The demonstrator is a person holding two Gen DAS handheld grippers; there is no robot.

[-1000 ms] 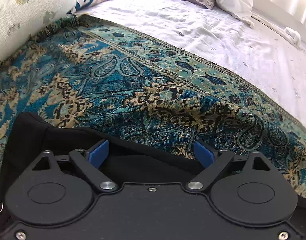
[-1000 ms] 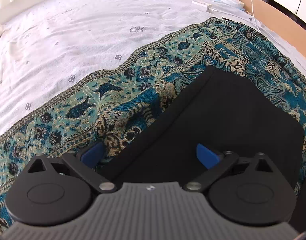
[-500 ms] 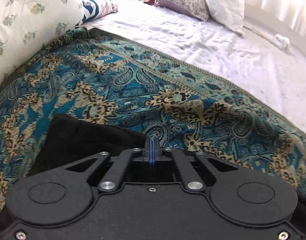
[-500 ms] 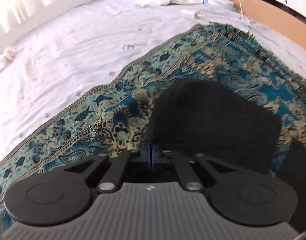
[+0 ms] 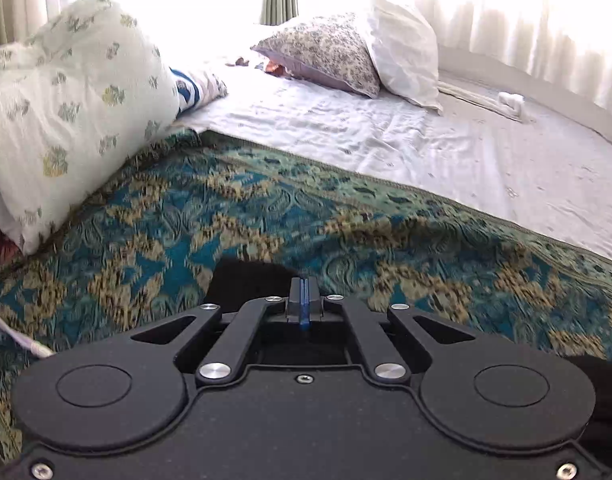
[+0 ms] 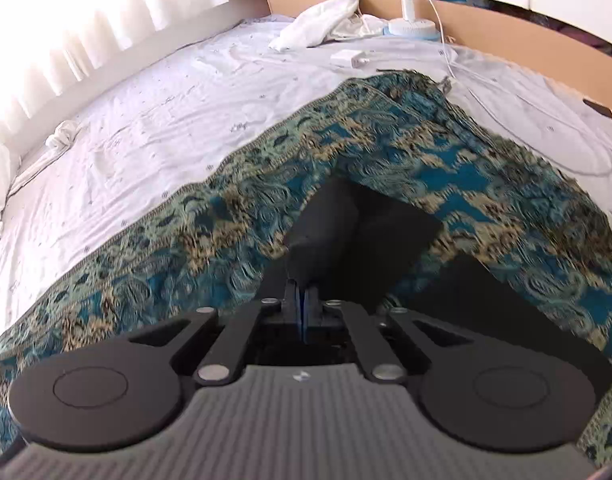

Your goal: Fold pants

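Observation:
The black pants (image 6: 362, 236) hang in a draped fold over a teal and gold paisley blanket (image 6: 458, 168) on the bed. My right gripper (image 6: 304, 292) is shut on their edge, and the cloth trails away from its blue pads. More black cloth (image 6: 482, 300) lies on the blanket to the right. In the left wrist view my left gripper (image 5: 304, 285) is shut on another black edge of the pants (image 5: 245, 280), lifted above the blanket (image 5: 265, 208). A further bit of black cloth (image 5: 602, 392) shows at the lower right.
A large floral pillow (image 5: 65, 120) lies at the left, with two more pillows (image 5: 326, 52) at the head of the white sheet (image 5: 486, 152). A white cloth (image 6: 318, 20), a charger (image 6: 348, 57) and cables (image 6: 526, 100) lie near the wooden bed frame (image 6: 506, 28).
Both grippers closed on the edge of the pants, then rose and drew back, lifting the black cloth off the blanket. More of the bed now shows in both views.

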